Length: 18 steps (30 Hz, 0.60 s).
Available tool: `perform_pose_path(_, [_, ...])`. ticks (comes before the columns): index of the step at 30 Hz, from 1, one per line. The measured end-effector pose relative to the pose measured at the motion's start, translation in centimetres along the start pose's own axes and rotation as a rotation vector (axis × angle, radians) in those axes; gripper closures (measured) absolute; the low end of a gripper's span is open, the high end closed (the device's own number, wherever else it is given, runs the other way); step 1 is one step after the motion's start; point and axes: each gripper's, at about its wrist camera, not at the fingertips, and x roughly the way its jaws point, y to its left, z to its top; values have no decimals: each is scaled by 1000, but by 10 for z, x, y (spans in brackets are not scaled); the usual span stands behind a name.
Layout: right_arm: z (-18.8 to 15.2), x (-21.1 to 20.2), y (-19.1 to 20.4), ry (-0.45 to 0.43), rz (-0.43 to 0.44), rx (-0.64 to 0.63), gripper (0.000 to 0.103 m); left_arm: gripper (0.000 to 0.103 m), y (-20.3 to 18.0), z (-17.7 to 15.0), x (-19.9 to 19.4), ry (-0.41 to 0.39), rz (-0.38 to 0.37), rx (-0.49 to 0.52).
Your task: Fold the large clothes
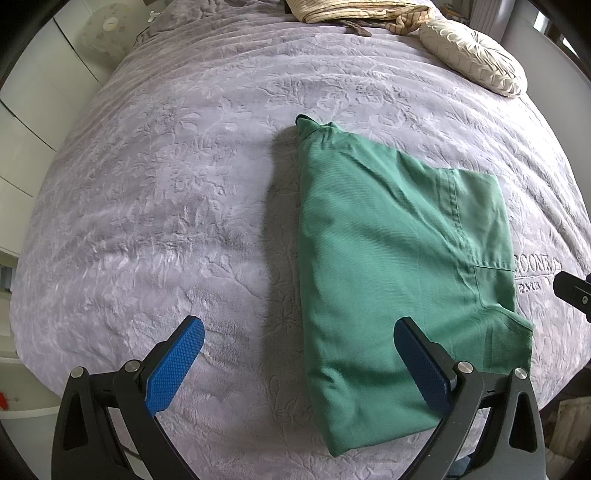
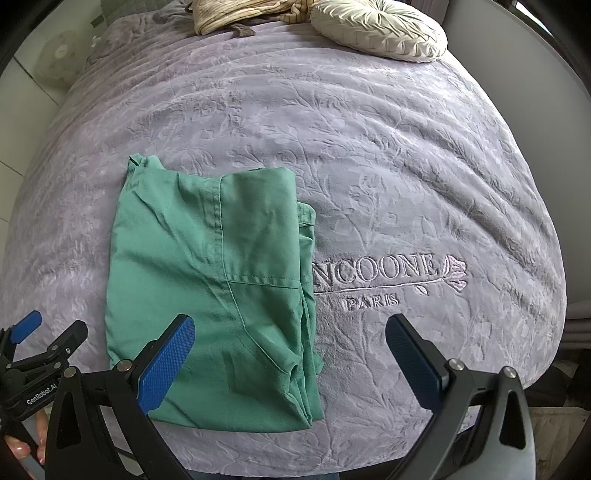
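1. The green garment [image 1: 399, 266] lay folded into a compact rectangle on the bed [image 1: 166, 184], its long axis running away from the person toward the round cushion [image 1: 472, 55].
2. The left hand-held gripper [image 1: 299, 358] stood wide and held nothing, the garment's left edge between its fingers, one finger over the cloth.
3. The right hand-held gripper [image 2: 290, 358] was likewise wide and empty, straddling the garment's right, layered edge; both seemed about equally near.
4. I counted one garment, two grippers, one cushion and, beyond the cushion, what looked like one striped bundle [image 2: 236, 14], partly cut off.
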Motion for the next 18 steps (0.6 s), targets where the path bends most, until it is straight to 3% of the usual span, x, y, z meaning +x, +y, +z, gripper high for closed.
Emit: perform_pose_path(18, [3,1,1,6,4,-11,0,0,-1,2,2,-1,4,9])
